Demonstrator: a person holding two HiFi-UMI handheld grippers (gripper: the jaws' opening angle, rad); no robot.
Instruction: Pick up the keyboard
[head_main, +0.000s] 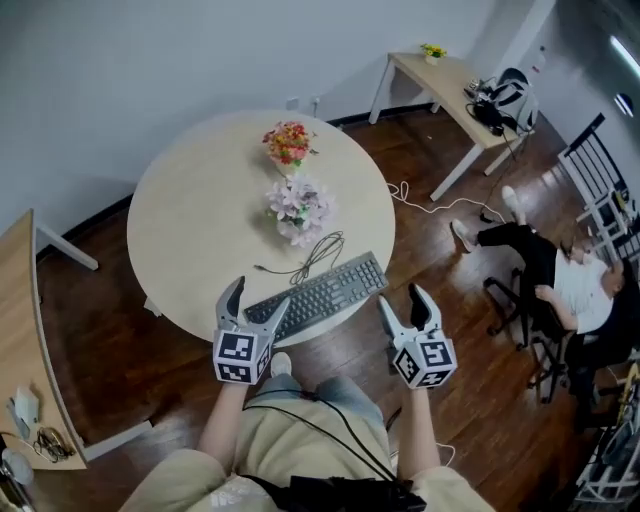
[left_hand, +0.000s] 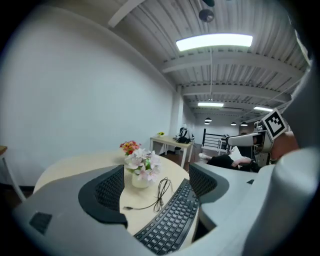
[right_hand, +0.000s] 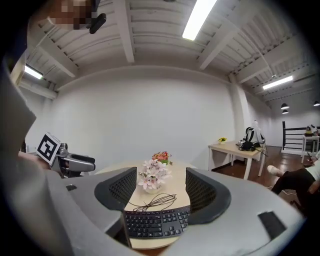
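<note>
A dark grey keyboard lies at the near edge of a round pale table, its cable coiled beside it. My left gripper hovers open at the keyboard's left end, just off the table edge. My right gripper stands open over the floor, right of the keyboard's right end. In the left gripper view the keyboard runs between the open jaws. The right gripper view shows the keyboard low between open jaws, with nothing held.
A pot of pink flowers and a pot of red flowers stand behind the keyboard. A seated person is at the right. A desk stands at the back right, another table at the left.
</note>
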